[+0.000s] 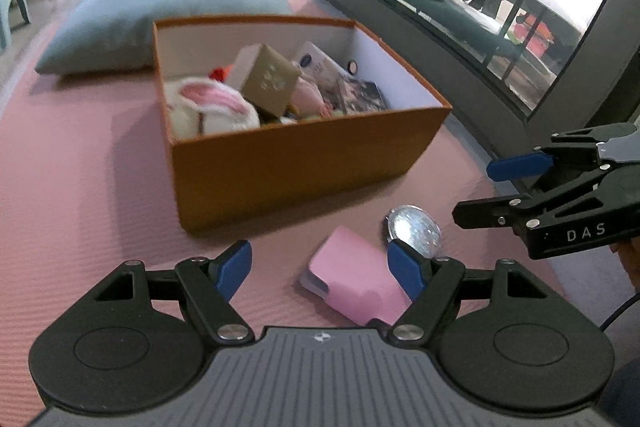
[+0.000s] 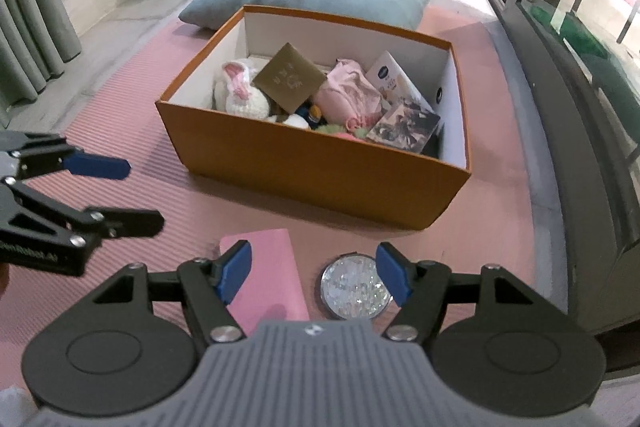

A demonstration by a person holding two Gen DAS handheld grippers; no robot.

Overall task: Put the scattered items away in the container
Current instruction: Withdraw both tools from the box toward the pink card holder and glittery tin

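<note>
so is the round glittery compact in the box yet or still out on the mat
Still out. The round glittery compact lies flat on the pink mat in front of the orange box, beside the pink case.

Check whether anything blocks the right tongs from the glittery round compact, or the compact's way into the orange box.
Nothing visible does. The right tongs hang open right above the glittery round compact, bare pink mat lies between it and the orange box, and the box is open-topped. The pink case lies beside the compact, apart from it.
</note>
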